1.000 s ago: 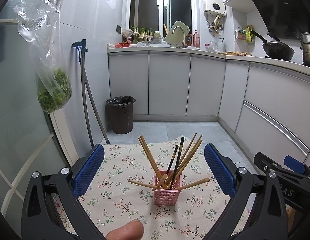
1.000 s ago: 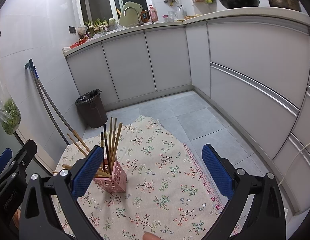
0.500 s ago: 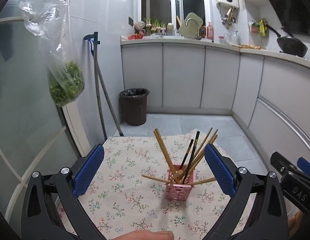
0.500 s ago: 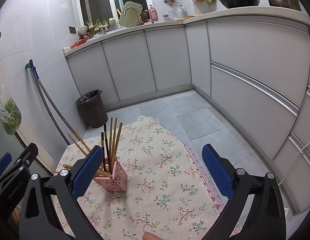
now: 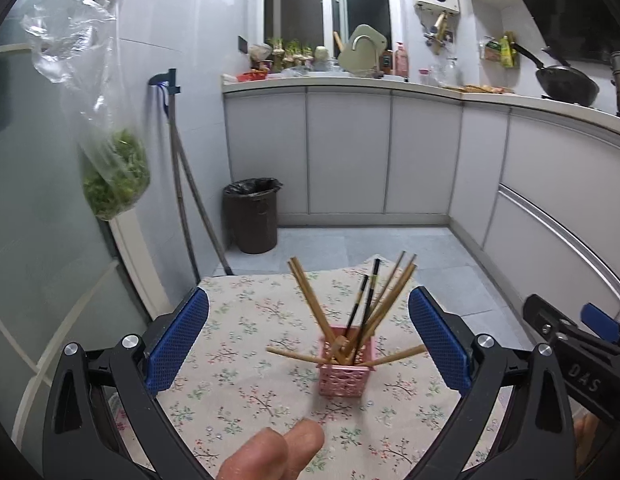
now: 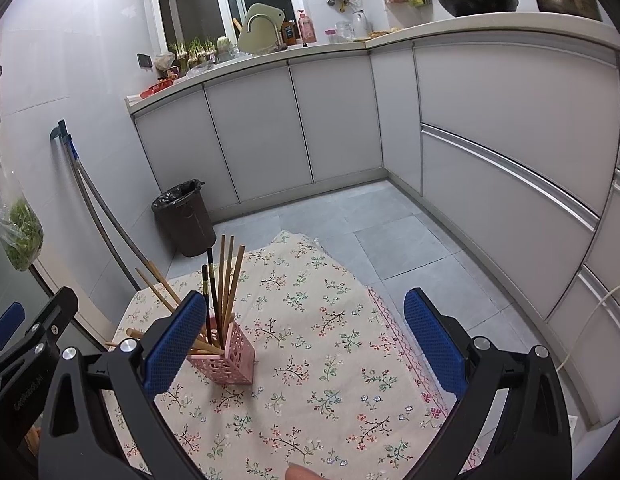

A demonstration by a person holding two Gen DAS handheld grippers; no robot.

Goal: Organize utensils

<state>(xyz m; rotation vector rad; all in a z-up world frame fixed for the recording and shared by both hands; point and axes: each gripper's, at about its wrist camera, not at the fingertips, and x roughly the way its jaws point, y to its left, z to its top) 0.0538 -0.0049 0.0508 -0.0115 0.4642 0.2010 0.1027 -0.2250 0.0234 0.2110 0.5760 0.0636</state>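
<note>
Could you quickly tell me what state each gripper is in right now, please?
Left gripper: open, holding nothing; the pink chopstick holder stands on the table beyond it.
Right gripper: open, holding nothing.

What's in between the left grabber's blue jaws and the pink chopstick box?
Only bare flowery tablecloth. In the left wrist view, the pink holder stands on it ahead of the open left gripper, with nothing else lying between them.
</note>
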